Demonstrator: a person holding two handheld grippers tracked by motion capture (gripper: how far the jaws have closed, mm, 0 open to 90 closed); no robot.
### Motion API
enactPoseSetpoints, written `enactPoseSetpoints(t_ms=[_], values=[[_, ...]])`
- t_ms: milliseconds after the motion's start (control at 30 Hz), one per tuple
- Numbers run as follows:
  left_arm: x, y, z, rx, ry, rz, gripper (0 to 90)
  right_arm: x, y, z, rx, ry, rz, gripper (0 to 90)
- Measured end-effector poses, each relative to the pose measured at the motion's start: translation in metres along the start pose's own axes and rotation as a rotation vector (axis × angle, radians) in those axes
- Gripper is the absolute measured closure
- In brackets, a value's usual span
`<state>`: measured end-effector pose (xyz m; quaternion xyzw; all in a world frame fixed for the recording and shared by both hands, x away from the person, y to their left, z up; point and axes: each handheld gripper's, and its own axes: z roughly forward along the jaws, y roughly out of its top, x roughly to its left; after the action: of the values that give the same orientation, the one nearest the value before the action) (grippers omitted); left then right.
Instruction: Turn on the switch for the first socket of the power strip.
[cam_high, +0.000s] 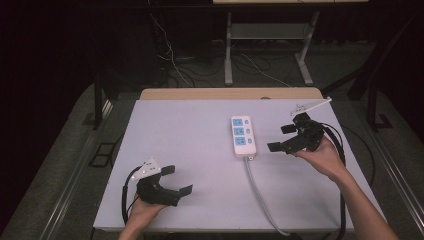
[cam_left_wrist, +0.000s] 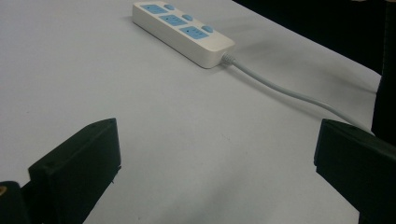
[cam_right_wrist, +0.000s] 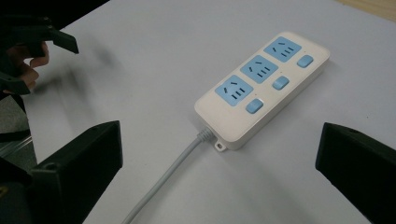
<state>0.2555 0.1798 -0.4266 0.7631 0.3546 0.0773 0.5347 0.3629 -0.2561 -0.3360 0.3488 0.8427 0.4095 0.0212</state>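
The power strip (cam_high: 243, 136) lies flat on the white tabletop (cam_high: 175, 135), right of the middle, and everything about the next move hangs on how it sits against the right tool (cam_high: 282, 138). Its long axis runs away from the person, nearly straight up the high view, with three blue sockets in a row and a small blue switch beside each one. The grey cord (cam_high: 260, 192) leaves the near end and trails back toward the person's edge of the tabletop.

The right tool is just beside the strip, on its right flank, pointing leftward at it, so it faces the strip's long side rather than an end. Its jaws stand wide apart and hold nothing. In the right gripper view the power strip (cam_right_wrist: 262, 88) lies between and just beyond the two black jaws, slanted, with the cord end nearest.

The left tool (cam_high: 176, 180) is low at the near left of the tabletop, well apart from the strip, jaws also spread and empty. In the left gripper view the power strip (cam_left_wrist: 182, 31) sits far off toward the top, its cord (cam_left_wrist: 289, 91) running down to the right.

My reading is that the right hand (cam_high: 325, 159) is far better placed to reach it. A grip across the narrow width looks the natural one, since the jaws already straddle that direction; the switches on the right side lie nearest its tips
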Motion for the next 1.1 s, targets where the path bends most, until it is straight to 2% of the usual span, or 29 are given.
enactPoseSetpoints(t_ms=[467, 833, 1100], values=[[0.000, 0.000, 0.000, 0.004, 0.000, 0.002, 0.0, -0.005, 0.020, 0.015, 0.034, -0.015, 0.006, 0.3], [0.001, 0.000, 0.000, 0.001, -0.001, 0.000, 0.0, -0.009, 0.042, 0.036, 0.038, -0.022, 0.016, 0.3], [0.001, 0.000, 0.000, 0.001, -0.003, 0.001, 0.0, -0.016, 0.047, 0.051, 0.036, -0.023, 0.051, 0.3]])
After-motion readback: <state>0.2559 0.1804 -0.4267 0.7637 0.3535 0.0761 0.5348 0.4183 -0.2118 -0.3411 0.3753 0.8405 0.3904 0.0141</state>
